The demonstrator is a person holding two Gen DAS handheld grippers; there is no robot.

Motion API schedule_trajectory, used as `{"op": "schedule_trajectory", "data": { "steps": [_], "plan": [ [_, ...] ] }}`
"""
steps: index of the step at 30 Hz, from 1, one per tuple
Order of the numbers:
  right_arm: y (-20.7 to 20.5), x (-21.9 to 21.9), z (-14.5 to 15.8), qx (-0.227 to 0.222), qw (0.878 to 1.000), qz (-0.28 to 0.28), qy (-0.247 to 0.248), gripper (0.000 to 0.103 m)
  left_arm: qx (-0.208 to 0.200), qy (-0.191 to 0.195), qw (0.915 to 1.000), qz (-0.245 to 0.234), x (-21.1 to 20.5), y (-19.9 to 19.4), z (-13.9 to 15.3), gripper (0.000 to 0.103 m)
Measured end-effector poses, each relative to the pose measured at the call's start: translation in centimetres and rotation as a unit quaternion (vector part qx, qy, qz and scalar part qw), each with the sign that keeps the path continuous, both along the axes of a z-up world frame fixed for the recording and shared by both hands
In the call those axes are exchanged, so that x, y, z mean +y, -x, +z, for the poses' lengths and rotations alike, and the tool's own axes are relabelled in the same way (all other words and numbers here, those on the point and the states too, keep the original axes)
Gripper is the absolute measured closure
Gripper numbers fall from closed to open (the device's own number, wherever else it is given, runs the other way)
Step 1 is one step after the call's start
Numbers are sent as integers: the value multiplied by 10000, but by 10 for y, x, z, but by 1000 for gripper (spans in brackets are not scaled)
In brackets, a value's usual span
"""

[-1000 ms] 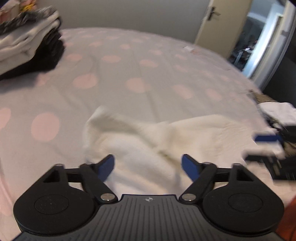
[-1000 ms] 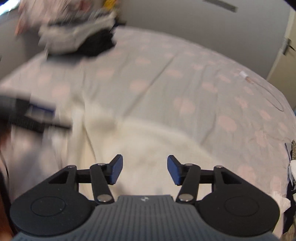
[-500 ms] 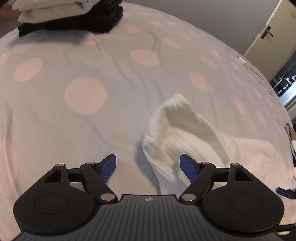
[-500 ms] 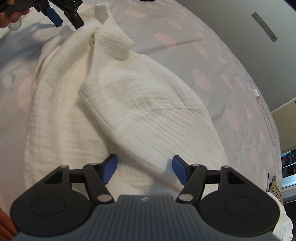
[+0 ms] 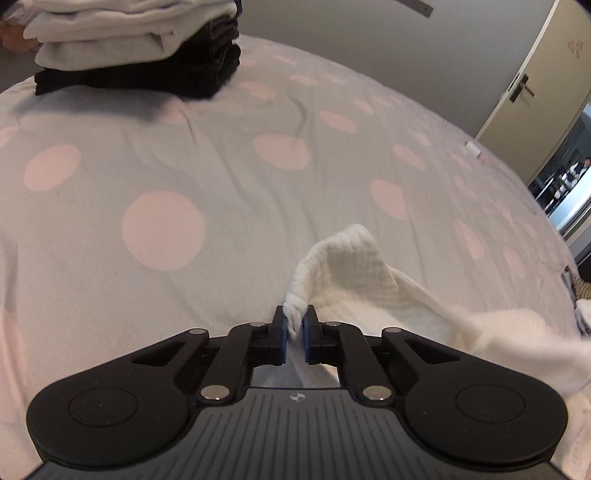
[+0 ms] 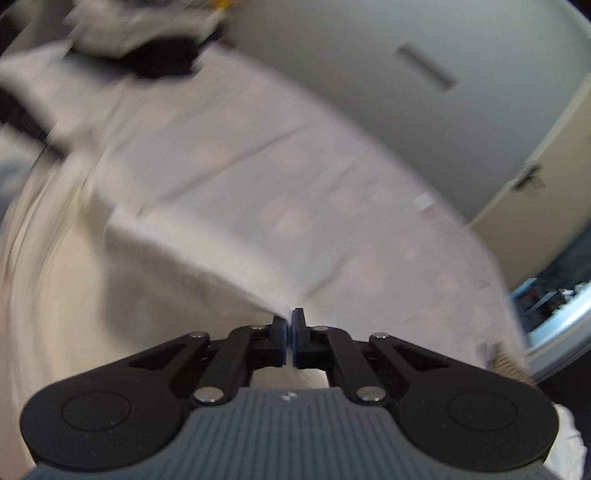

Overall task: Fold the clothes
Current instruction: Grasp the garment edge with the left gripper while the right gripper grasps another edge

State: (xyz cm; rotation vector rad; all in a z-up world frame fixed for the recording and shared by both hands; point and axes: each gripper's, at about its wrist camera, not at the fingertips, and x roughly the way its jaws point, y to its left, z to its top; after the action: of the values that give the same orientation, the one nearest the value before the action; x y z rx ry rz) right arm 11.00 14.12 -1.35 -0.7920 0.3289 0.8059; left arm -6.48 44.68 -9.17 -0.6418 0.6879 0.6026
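Pinching a bunched edge of a white textured garment (image 5: 354,273) between its blue pads (image 5: 283,334), the left gripper (image 5: 294,334) holds the cloth just above a grey bedspread (image 5: 221,177) dotted with pale pink circles. From the closed fingers the fabric rises in a small peak and then trails away to the right, sagging across the bed toward the frame's edge, where it blurs.

At the far left corner of the bed sits a stack of folded clothes (image 5: 136,48), light grey pieces on top of black ones. A cream door (image 5: 532,96) with a dark lever handle stands beyond the bed at right, beside an opening into another room.

The right wrist view is heavily smeared by motion. The right gripper (image 6: 289,338) has its fingers pressed nearly together, and a corner of the same white garment (image 6: 192,254) meets them at the tips, the cloth spreading back to the left in a broad sheet over the spotted bedspread (image 6: 314,206). The folded stack (image 6: 147,33) shows as a blur at upper left, with the cream door (image 6: 546,173) at right.
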Motion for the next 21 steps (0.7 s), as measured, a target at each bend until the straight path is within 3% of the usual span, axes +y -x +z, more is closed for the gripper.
{"op": "schedule_trajectory", "data": {
  "steps": [6, 11, 15, 19, 21],
  "plan": [
    [-1, -9, 112, -875, 9910, -371, -943, 101, -562, -263, 9977, -258, -19, 11, 30, 95],
    [17, -16, 190, -1558, 9787, -443, -1264, 101, -1372, -799, 9866, -369, -41, 30, 106, 96],
    [31, -31, 251, -1987, 9641, -558, -1669, 101, -2148, -1277, 9678, -301, -41, 54, 202, 96],
    [44, -55, 303, -2247, 9485, -728, -2112, 101, -2513, -2106, 9440, -377, -65, 79, 298, 96],
    [49, -64, 318, -2227, 9487, -742, -2117, 101, -2687, -2515, 9289, -414, -76, 92, 347, 96]
  ]
}}
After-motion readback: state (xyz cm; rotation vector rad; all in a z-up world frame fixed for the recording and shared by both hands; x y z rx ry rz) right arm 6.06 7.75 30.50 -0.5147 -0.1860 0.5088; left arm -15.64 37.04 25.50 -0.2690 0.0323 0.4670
